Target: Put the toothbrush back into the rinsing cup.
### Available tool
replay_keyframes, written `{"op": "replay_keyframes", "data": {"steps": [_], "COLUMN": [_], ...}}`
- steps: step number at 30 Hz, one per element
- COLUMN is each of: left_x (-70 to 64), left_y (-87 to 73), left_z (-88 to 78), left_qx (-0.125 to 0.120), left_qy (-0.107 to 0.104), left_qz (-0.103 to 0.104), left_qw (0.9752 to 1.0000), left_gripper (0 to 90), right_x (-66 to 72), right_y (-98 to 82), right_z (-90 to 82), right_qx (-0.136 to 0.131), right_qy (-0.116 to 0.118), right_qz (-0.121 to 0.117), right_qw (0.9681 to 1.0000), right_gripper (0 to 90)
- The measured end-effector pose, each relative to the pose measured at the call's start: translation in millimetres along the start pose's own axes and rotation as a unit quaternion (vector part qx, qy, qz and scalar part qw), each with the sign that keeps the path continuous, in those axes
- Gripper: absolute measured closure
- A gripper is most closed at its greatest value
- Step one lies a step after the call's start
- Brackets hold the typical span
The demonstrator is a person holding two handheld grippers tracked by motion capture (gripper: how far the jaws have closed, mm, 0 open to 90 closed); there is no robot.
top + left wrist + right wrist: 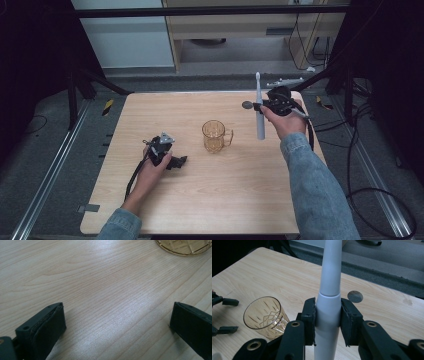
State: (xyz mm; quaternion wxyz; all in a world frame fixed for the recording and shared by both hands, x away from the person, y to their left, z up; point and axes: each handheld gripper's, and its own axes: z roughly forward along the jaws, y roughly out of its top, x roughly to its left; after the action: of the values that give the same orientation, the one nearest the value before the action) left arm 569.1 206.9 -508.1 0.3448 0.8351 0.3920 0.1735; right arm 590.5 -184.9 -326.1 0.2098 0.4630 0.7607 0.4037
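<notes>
A white electric toothbrush stands upright in the air over the table's right side, brush head up. My right gripper is shut on its handle; in the right gripper view the black pads press the toothbrush on both sides. An amber cut-glass mug with a handle stands at the table's middle, left of the toothbrush, and appears as the mug at lower left. My left gripper rests low on the table left of the mug, open, nothing between its jaws. The mug's base lies ahead.
The light wooden table has a round grey hole near its back right. Metal rails run along both sides on the floor. Cables lie on the floor at right. A cabinet stands behind the table.
</notes>
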Motion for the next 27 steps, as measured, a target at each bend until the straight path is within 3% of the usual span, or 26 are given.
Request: {"op": "replay_keyframes", "data": {"steps": [8, 12, 27], "left_x": [0.0, 0.0, 0.0], "left_y": [0.0, 0.0, 0.1], "left_z": [0.0, 0.0, -0.1], "left_qx": [0.0, 0.0, 0.001], "left_qy": [0.0, 0.0, -0.001], "left_qz": [0.0, 0.0, 0.001], "left_qw": [1.0, 1.0, 1.0], "left_gripper": [0.0, 0.0, 0.0], "right_x": [5.5, 10.5, 31.8], "right_y": [9.5, 17.1, 45.2], "right_z": [-5.2, -6.5, 7.6], "right_qx": [-0.015, -0.021, -0.05], "right_qy": [-0.007, -0.021, -0.024], "right_qz": [-0.006, -0.02, -0.027], "right_qw": [0.9998, 0.9993, 0.9981], "right_gripper": [67.5, 67.5, 67.5]}}
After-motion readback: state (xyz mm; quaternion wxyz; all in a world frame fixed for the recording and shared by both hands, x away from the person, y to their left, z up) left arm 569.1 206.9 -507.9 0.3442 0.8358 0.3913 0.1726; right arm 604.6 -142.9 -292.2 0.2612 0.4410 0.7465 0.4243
